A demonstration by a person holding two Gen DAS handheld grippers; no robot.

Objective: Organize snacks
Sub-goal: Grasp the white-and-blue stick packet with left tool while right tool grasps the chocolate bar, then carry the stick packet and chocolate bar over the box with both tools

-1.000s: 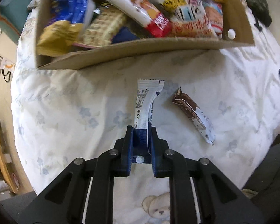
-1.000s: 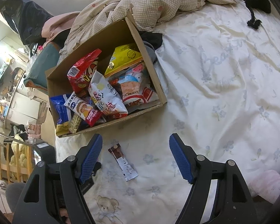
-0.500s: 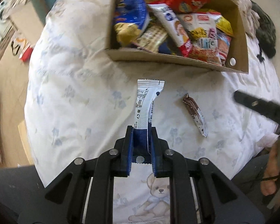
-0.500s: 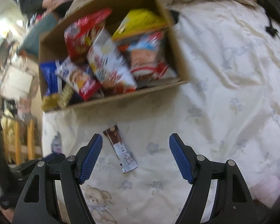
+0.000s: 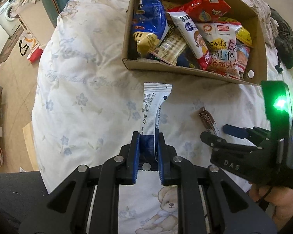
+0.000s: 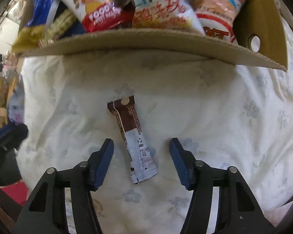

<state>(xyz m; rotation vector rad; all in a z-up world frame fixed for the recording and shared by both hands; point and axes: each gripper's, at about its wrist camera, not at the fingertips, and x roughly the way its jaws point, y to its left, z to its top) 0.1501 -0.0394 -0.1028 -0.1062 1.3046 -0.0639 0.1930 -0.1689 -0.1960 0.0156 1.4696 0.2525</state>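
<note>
My left gripper is shut on a white snack stick and holds it above the floral bedsheet, short of the cardboard box full of snack bags. A brown-and-white snack bar lies flat on the sheet; it also shows in the left wrist view. My right gripper is open, low over the sheet, its fingers on either side of the bar's white end. The right gripper also shows in the left wrist view.
The box holds several snack bags and sits just beyond the bar. The bed's left edge drops to a floor with furniture. Dark clothes lie at the far right of the bed.
My right gripper has dropped down and forward, now straddling the brown bar. My left gripper has drawn back from the box, still holding the white stick.
</note>
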